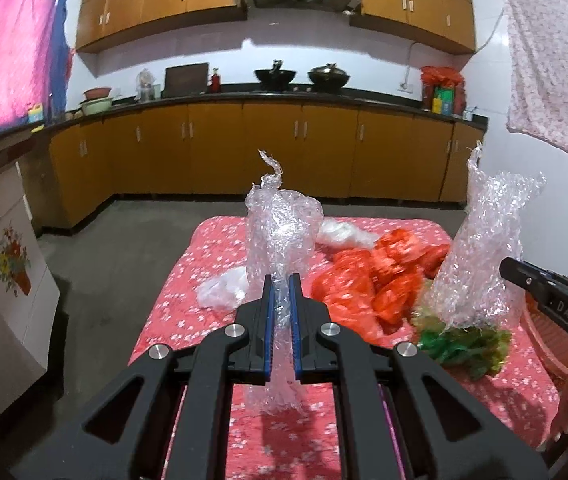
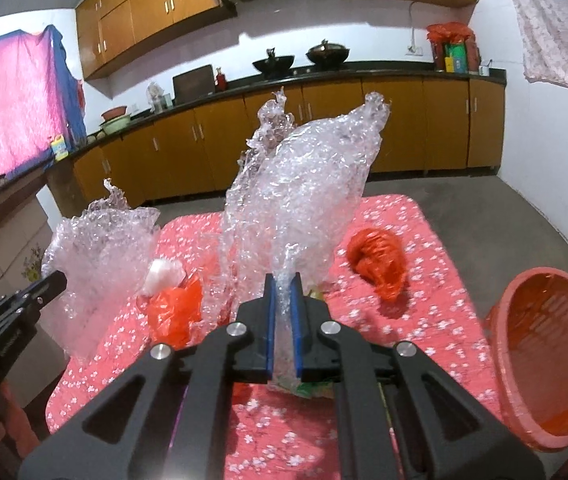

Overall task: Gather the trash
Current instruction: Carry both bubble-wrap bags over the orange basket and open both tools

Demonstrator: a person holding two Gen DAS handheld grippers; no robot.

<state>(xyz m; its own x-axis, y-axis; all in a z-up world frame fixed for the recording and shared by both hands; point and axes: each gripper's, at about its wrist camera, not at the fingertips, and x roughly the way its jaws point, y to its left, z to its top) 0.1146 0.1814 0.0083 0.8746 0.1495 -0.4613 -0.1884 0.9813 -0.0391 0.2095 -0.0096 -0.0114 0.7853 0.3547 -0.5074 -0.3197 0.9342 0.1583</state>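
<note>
Left wrist view: the left gripper (image 1: 282, 280) has its 2 blue pads pressed onto a strip of clear bubble wrap (image 1: 281, 236), which stands up above the red floral cloth (image 1: 187, 292).
Right wrist view: the right gripper (image 2: 282, 282) pinches a second clear bubble wrap piece (image 2: 304, 196) between its blue pads, lifted over the same cloth.
Landmark: the red floral cloth, spread on a low surface on the grey kitchen floor.
Orange plastic bags (image 1: 368, 284): crumpled on the cloth, between the 2 bubble wrap pieces in the left view.
Single orange bag (image 2: 378, 270): on the cloth, right of the right gripper's wrap.
White plastic (image 1: 223, 290): on the cloth, beside the left gripper's wrap.
Green plastic (image 1: 464, 346): on the cloth, under the right gripper's wrap.
Orange basket (image 2: 548, 364): just off the cloth's right edge, tilted, mouth facing the camera.
Cabinets (image 1: 267, 148): brown, along the wall beyond the cloth.
</note>
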